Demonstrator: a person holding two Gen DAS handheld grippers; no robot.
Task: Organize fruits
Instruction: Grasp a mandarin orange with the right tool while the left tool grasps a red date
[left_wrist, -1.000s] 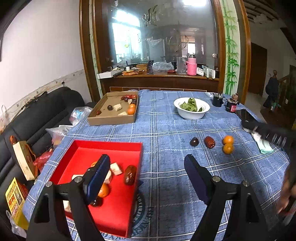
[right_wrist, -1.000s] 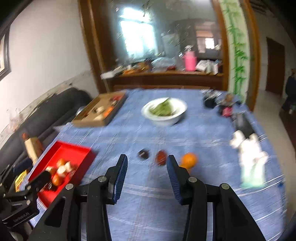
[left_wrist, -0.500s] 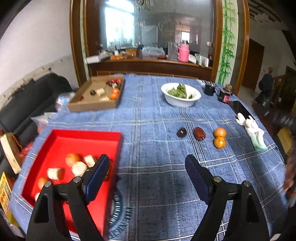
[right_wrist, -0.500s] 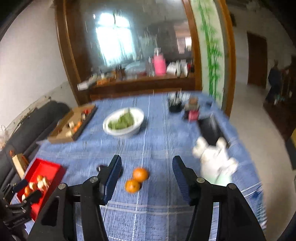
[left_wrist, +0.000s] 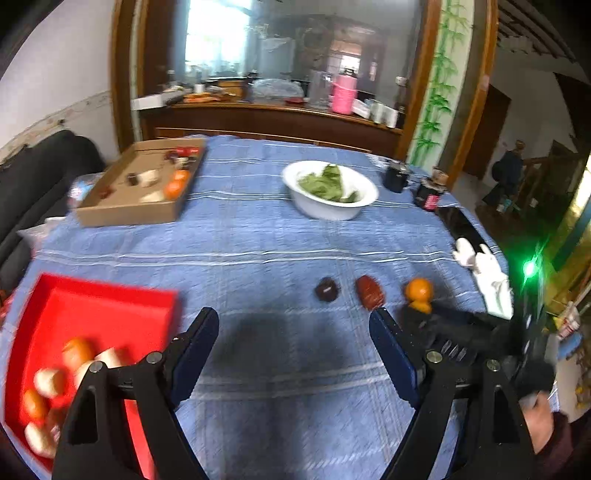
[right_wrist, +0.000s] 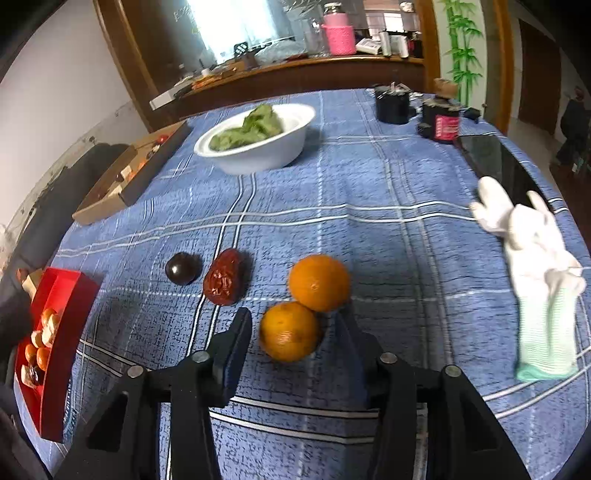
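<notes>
In the right wrist view the right gripper (right_wrist: 291, 332) sits low in the frame with its fingers (right_wrist: 236, 350) closing around the nearer orange (right_wrist: 290, 331), which lies between them on the blue checked worktop (right_wrist: 388, 240). A sliver of cloth still shows beside the left pad, so the pads do not yet press on the fruit. A second orange (right_wrist: 319, 282) touches the first, just above it in the frame. To the left lie a red date (right_wrist: 224, 281) and a dark round fruit (right_wrist: 181, 268), close together. A white bowl of greens (right_wrist: 255, 138) stands in the upper middle, a white glove (right_wrist: 535, 273) at the right edge, and a red tray (right_wrist: 59, 332) holding fruit pieces at the lower left.

In the left wrist view the left gripper (left_wrist: 293, 350) hangs over bare cloth with its fingers (left_wrist: 195, 350) spread wide and nothing between them; the red tray (left_wrist: 110, 310) is at the lower left and a cardboard box (left_wrist: 129, 214) at the upper left.
</notes>
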